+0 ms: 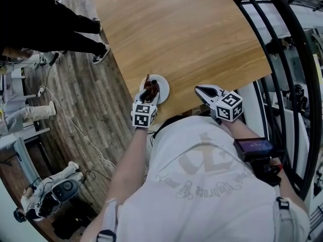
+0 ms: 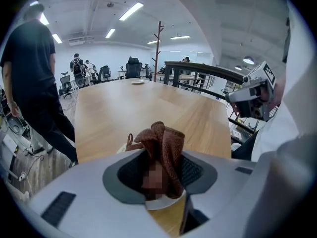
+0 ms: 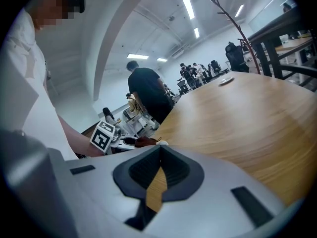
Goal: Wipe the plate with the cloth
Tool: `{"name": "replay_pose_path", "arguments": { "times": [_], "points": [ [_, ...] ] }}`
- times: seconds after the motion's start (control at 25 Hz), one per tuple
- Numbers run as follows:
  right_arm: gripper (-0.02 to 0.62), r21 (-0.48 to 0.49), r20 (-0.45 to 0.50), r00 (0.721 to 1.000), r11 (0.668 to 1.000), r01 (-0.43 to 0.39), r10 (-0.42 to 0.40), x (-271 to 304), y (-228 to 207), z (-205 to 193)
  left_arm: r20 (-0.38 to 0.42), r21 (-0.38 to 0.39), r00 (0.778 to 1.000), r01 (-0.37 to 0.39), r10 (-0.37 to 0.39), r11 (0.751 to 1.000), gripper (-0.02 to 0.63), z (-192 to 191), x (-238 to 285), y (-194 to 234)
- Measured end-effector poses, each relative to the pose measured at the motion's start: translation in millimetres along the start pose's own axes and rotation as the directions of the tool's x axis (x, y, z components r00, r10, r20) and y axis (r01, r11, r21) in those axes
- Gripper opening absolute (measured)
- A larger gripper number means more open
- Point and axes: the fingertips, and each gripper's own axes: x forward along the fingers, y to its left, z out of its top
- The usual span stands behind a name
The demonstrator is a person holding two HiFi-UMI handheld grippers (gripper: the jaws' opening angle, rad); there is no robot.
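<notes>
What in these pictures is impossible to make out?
Head view: cloth and left tongs cover much of the plate.
Left gripper view: tongs hide all but the plate's rim; cloth-plate contact unclear.
Right gripper view: right tongs block most of the plate.

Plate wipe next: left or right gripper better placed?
Left. The left gripper grips the cloth directly over the plate; the right gripper holds nothing and sits off to the plate's side.
</notes>
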Motion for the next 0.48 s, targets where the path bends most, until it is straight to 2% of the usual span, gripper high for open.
{"name": "replay_pose_path", "arguments": {
  "times": [0.12, 0.24, 0.48],
  "points": [
    [0.014, 0.002, -0.001, 1.000, 1.000, 0.001, -0.001, -1, -2, -1, 0.003, 0.001, 0.999, 0.036, -0.036, 0.999, 0.169, 0, 1, -21],
    [0.014, 0.004, -0.002, 1.000, 1.000, 0.005, -0.005, 1, -5, 0, -0.005, 0.046, 0.997, 0.078, -0.078, 0.996, 0.169, -3, 4, -45],
    [0.014, 0.006, 0.004, 1.000, 1.000, 0.006, -0.006, 4, -6, 4, 0.004, 0.070, 0.997, 0.073, -0.074, 0.995, 0.169, 2, 6, -51]
  ]
}}
